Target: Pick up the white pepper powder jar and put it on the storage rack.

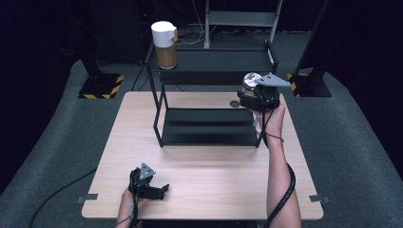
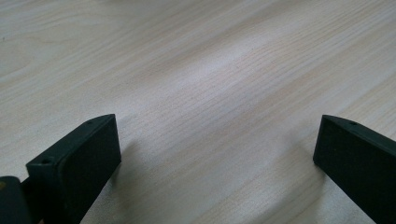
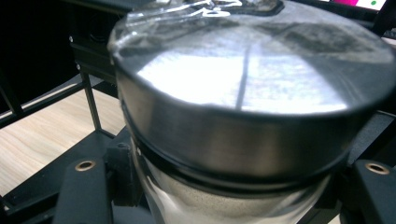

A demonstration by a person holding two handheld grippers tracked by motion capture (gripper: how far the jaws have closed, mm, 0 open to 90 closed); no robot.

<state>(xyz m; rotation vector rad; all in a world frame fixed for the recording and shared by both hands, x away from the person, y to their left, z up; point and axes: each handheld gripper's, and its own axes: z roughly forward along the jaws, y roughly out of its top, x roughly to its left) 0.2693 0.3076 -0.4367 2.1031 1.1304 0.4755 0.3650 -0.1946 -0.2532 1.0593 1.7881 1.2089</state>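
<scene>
The left gripper (image 1: 161, 189) rests low on the near left part of the table (image 1: 204, 185), held by the left hand (image 1: 127, 202). In its own view the two black jaws stand wide apart over bare pale wood, with nothing between them.

Farther off and to the right, the right gripper (image 1: 250, 90) is raised beside the right end of a black rack (image 1: 209, 121) that stands on the far half of the table. Its jaws are clamped on a jar (image 3: 243, 140) with a brushed metal lid (image 3: 252, 88). In the right gripper view the jar sits upright between the jaws, the lid just above them, and the clear body below the lid shows something pale and speckled inside; what it is cannot be told. In the high view the jar (image 1: 250, 83) hangs about level with the rack's top shelf, at its right front corner.

The lower shelf of the rack is bare. At the far left of the top shelf stands a tall canister (image 1: 165, 45) with a white top, its lower part golden brown.
</scene>
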